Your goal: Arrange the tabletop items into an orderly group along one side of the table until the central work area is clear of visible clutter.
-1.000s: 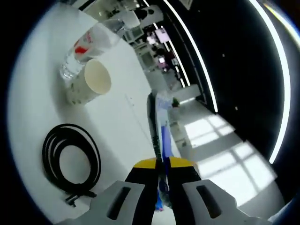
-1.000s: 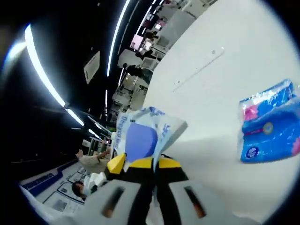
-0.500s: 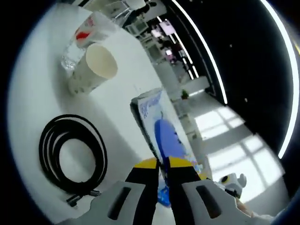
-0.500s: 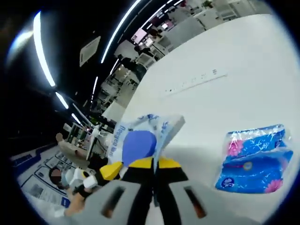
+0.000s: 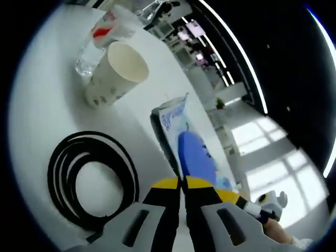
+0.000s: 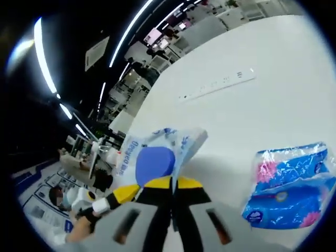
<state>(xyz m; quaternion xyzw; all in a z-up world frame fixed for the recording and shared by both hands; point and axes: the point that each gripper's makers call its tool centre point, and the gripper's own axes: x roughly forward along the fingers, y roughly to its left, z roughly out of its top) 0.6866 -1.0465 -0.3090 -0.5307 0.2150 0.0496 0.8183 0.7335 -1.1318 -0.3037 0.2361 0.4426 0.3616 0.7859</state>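
While both my left gripper (image 5: pixel 182 185) and right gripper (image 6: pixel 172 184) stay clenched on the white-and-blue tissue pack (image 5: pixel 186 144), I should lower it level beside the paper cup (image 5: pixel 118 73) and coiled black cable (image 5: pixel 92 178), releasing only once it rests on the table (image 6: pixel 252 105).

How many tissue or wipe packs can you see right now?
2. A pale wipes pack is pinched by both tongs, left and right; a blue tissue pack lies on the table to its right. Others may be out of frame.
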